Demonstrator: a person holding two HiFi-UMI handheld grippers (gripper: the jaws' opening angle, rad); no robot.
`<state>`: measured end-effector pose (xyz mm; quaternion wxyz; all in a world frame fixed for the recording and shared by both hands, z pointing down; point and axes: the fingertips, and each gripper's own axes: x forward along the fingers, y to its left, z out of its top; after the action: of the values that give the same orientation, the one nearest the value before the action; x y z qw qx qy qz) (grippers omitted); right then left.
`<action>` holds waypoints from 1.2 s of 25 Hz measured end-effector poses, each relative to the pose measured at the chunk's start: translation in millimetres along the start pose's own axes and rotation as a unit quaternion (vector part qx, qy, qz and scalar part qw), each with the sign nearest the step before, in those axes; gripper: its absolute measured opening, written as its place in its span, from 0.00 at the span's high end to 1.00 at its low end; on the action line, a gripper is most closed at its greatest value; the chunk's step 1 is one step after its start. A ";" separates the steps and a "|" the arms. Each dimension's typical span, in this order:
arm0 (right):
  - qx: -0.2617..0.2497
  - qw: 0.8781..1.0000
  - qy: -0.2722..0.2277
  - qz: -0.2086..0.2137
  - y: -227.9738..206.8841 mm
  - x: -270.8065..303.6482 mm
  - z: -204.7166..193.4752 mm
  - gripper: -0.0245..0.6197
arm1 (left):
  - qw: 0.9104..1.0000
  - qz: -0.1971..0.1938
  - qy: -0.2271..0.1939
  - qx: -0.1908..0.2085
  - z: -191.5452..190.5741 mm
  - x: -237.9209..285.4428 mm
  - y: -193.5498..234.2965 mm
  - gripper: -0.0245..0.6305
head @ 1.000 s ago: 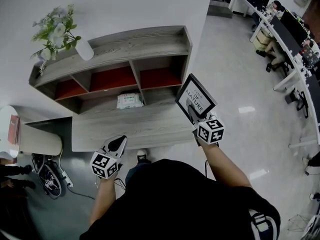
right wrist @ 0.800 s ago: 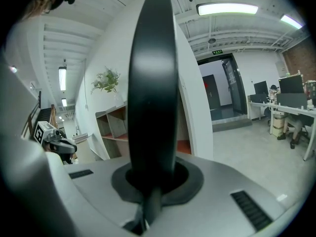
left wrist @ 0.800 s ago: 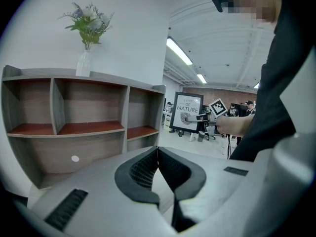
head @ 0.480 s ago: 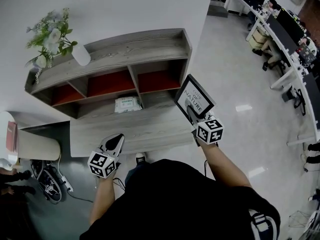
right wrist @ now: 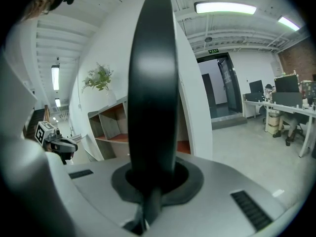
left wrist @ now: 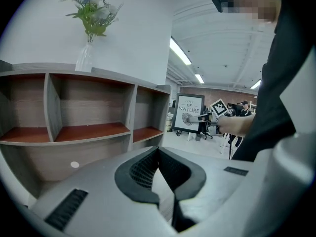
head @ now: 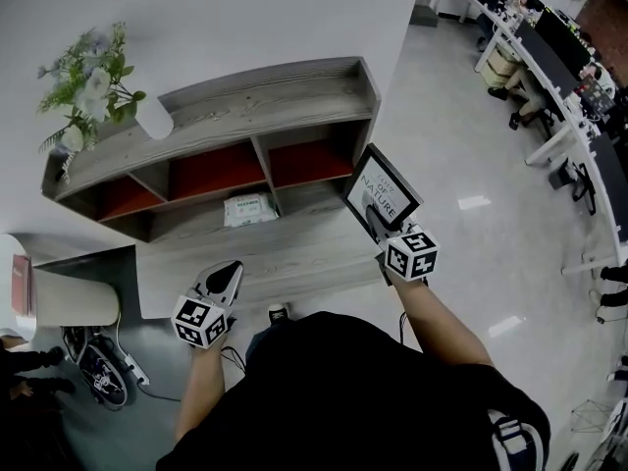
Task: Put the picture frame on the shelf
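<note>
Before shelf, R tongs pinching picture frame, L tongs pressed together, vase on top

Premises: open-plan office. Evidence noted: 1 long row of white desks along the right side, carrying computer monitors. Polished grey floor. Exposed ceiling fitted with strip lights. Green exit sign above a doorway. Grey wooden shelf unit against a plain white wall, with a vase of flowers on top.
</note>
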<state>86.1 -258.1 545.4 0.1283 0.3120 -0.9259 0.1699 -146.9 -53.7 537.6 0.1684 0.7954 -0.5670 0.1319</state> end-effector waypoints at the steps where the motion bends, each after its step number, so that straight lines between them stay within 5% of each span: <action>1: 0.001 1.000 0.000 -0.002 0.3 1.3 0.3 0.93 | 1.000 -0.003 0.001 0.001 0.2 1.1 2.2 0.93; 30: 0.017 0.997 0.008 -0.075 3.1 39.3 10.2 0.93 | 0.996 -0.079 0.004 0.031 33.1 38.6 75.9 0.93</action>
<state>52.5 -280.8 548.9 0.1429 0.3812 -0.8959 0.1779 -205.8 -123.4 532.0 0.1555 0.8424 -0.4970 0.1388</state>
